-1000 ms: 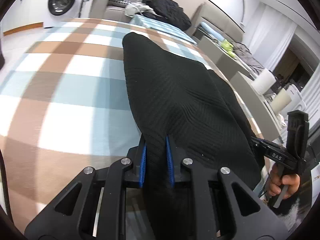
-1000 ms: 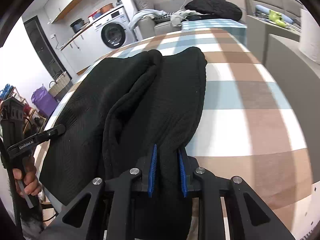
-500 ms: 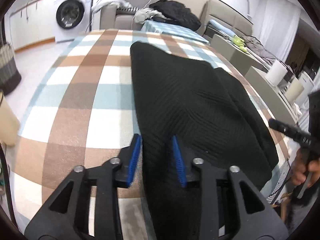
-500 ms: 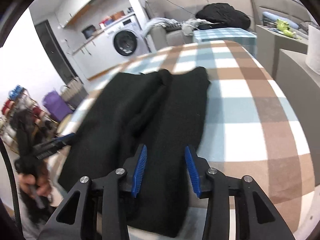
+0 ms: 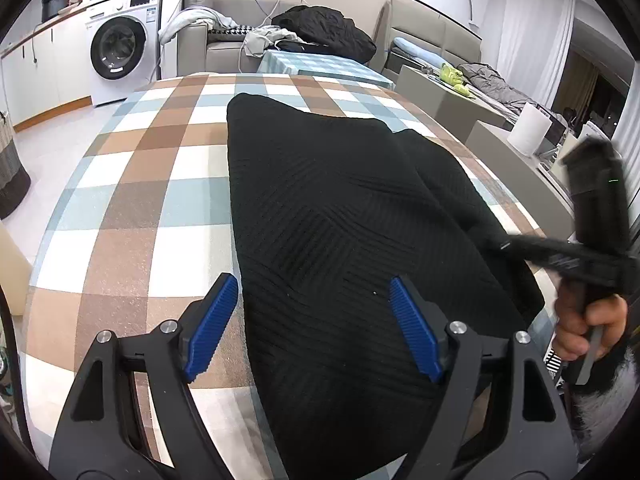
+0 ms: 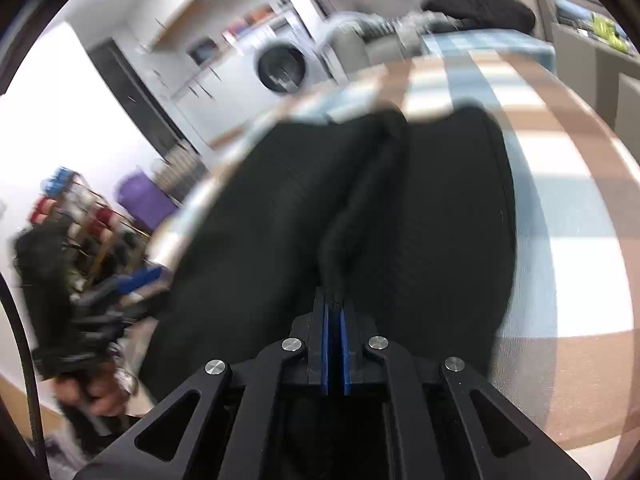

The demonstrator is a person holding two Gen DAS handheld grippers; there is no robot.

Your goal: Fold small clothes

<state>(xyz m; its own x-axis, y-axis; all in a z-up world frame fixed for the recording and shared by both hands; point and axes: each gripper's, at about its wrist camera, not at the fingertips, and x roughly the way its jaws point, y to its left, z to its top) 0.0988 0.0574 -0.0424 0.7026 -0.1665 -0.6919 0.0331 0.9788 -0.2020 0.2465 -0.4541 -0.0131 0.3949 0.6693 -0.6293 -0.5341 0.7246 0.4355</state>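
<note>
Two grippers are working over a black garment [image 5: 332, 220] lying near the table's [image 5: 132, 208] front edge: the left gripper [image 5: 314, 322] is spreading, gripping nothing; the right gripper [image 6: 334, 312] is pressing together.

Bright living room with a laundry corner

A white washing machine [image 5: 120, 46] stands under a counter [image 5: 48, 26] at the left; a grey sofa [image 5: 224, 46] heaped with clothes lines the pale back wall, white curtains [image 5: 532, 36] hang at right, and the floor [image 5: 44, 152] is pale.

The black left gripper with blue ribbed pads [image 5: 313, 328] is opening its jaws wide; the matching right gripper [image 6: 334, 312] is fully closed
</note>
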